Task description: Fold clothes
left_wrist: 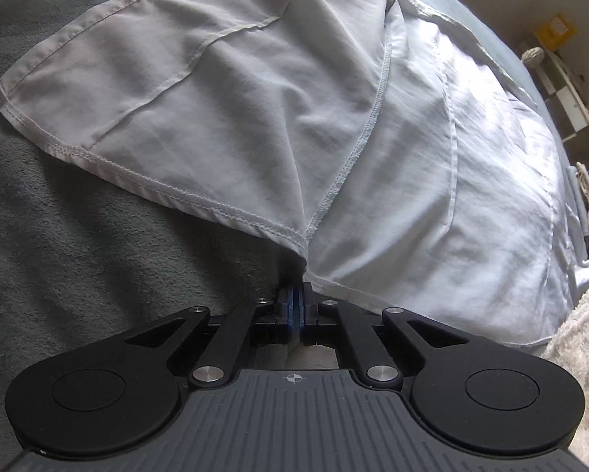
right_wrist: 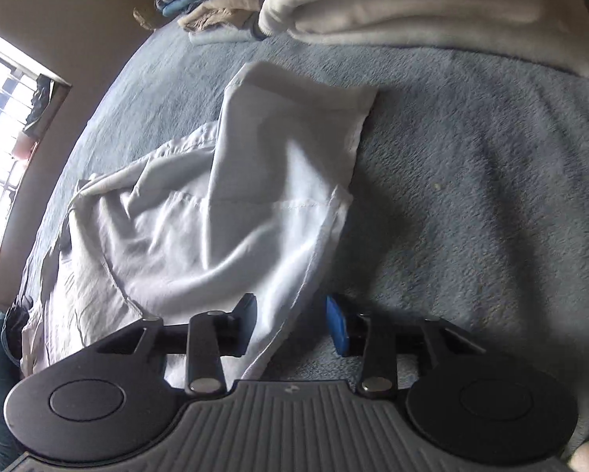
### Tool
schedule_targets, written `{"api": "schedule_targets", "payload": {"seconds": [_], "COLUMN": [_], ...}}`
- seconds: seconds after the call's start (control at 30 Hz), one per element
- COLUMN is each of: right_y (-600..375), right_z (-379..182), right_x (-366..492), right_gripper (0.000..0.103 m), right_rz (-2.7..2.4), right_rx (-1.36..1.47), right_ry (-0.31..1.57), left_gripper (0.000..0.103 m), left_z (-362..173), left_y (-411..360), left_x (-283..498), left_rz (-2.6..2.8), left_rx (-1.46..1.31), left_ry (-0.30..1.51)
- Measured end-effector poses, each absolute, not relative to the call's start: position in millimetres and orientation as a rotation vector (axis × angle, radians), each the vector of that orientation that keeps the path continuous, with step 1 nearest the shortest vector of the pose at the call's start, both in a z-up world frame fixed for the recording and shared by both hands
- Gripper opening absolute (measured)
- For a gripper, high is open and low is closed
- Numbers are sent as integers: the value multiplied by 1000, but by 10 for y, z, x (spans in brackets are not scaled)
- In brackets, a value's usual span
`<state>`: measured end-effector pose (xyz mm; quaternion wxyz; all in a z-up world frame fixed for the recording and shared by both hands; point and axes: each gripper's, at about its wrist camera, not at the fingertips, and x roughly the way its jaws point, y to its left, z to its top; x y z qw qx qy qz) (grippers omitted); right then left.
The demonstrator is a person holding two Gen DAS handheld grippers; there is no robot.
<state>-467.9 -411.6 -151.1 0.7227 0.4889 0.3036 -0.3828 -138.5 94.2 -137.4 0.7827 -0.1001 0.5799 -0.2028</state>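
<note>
White fabric fills most of the left wrist view: a thin white garment (left_wrist: 255, 110) lies spread on a grey fleece blanket (left_wrist: 78, 236), with a stitched hem running along its near edge and an overlocked seam curving down toward the camera. The left gripper (left_wrist: 296, 299) is clenched on the garment, its blue-padded fingers pressed together where the hem and seam meet, and the cloth fans out from that pinch point. A cream fluffy textile (left_wrist: 581, 354) sits at the right edge of that view, and a white shelf unit (left_wrist: 565, 98) stands in the background. In the right wrist view the same garment (right_wrist: 200, 228) lies rumpled on the blanket (right_wrist: 471, 196), one flap folded up and over itself. The right gripper (right_wrist: 292, 320) is released, its jaws standing wide apart; the garment's edge passes between them, and the blue pad (right_wrist: 336, 324) of the right-hand finger rests over bare blanket just beside the cloth. A thick pale folded blanket (right_wrist: 432, 8) lies further back, with a small heap of other clothes (right_wrist: 200, 4) beside it and a bright barred window (right_wrist: 7, 110) at the left.
</note>
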Motion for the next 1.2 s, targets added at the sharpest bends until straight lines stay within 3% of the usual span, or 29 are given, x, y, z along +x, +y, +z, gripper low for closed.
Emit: {"api": "schedule_targets", "payload": {"seconds": [0.3, 0.33, 0.5, 0.67, 0.9, 1.0, 1.13, 1.2], "right_y": [-4314, -4317, -4283, -3932, -3347, -3054, -2681, -2551], "right_z": [-908, -830, -485, -129, -99, -248, -583, -768], "right_x": [-4317, -4177, -3245, -2381, -1211, -817, -334, -143], "right_gripper": [44, 44, 44, 44, 44, 44, 44, 44], "right_rz": [-815, -779, -583, -321, 27, 112, 170, 176], "right_rx": [894, 879, 757, 702, 811, 873, 935, 964], "right_ry": [532, 521, 500, 473, 571, 629, 734, 789], "left_gripper": [13, 20, 23, 34, 36, 44, 41, 21], "left_z": [-1113, -1066, -829, -759, -952, -1029, -1131, -1178], "left_y": [1122, 1150, 1346, 1502, 1813, 1845, 1889, 1910], "left_x": [-1385, -1380, -1302, -972, -521, -466, -394, -360], "left_rz": [-400, -383, -313, -209, -113, -133, -160, -173], "left_rx": [-199, -195, -178, -132, 0, 31, 73, 91], "left_ry": [1215, 1198, 1060, 944, 907, 910, 913, 914]}}
